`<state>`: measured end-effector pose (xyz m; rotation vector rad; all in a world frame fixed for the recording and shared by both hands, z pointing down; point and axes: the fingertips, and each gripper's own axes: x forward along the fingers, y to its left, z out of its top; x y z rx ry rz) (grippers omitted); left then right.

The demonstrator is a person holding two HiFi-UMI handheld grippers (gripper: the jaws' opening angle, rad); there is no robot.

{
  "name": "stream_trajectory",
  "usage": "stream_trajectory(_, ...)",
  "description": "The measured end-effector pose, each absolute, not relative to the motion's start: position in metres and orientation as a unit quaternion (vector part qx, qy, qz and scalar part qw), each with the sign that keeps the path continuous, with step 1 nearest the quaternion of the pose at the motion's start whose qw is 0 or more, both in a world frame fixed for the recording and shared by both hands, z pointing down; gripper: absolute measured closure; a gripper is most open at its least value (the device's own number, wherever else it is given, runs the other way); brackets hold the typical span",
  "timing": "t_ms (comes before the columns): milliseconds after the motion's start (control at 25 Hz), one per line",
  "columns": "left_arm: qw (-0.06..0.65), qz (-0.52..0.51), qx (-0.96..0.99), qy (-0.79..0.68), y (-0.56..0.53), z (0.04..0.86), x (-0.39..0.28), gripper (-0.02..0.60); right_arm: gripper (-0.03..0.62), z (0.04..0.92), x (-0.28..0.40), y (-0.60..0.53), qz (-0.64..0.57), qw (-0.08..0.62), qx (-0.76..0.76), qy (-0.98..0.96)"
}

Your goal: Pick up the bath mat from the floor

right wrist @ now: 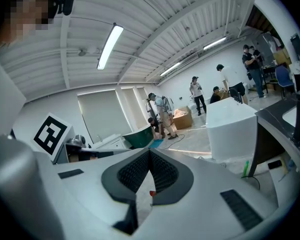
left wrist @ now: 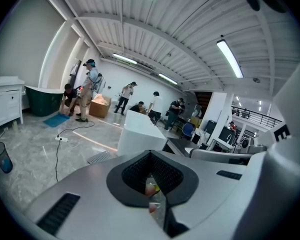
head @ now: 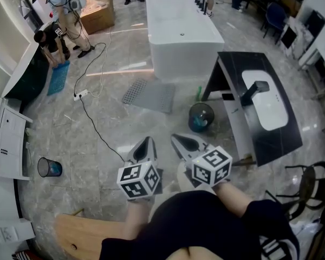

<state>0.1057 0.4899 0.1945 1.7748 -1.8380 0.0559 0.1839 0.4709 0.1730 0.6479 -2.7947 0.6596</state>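
Note:
The bath mat is a grey perforated rectangle lying flat on the marble floor, just in front of the white bathtub. It also shows as a small grey patch in the left gripper view. Both grippers are held side by side close to the person's body, well short of the mat. My left gripper has its jaws together with nothing in them, and its tip points toward the tub. My right gripper is likewise shut and empty. I cannot make out the mat in the right gripper view.
A black vanity with a white sink stands at the right, with a dark round bin at its foot. A cable with a power strip snakes across the floor on the left. People work by a blue mat at far left.

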Motion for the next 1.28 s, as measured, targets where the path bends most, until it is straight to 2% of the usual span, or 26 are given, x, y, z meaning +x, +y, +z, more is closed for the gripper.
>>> stream_trajectory(760,0.3,0.021,0.642,-0.706,0.427,0.213,0.045,0.588,0.583,0.185,0.124,0.398,0.23,0.101,0.199,-0.947)
stream_trajectory(1280,0.312,0.024,0.634,-0.707,0.331,0.208,0.001,0.588,0.583,0.181,0.084,0.297,0.232,0.119,0.196,-0.945)
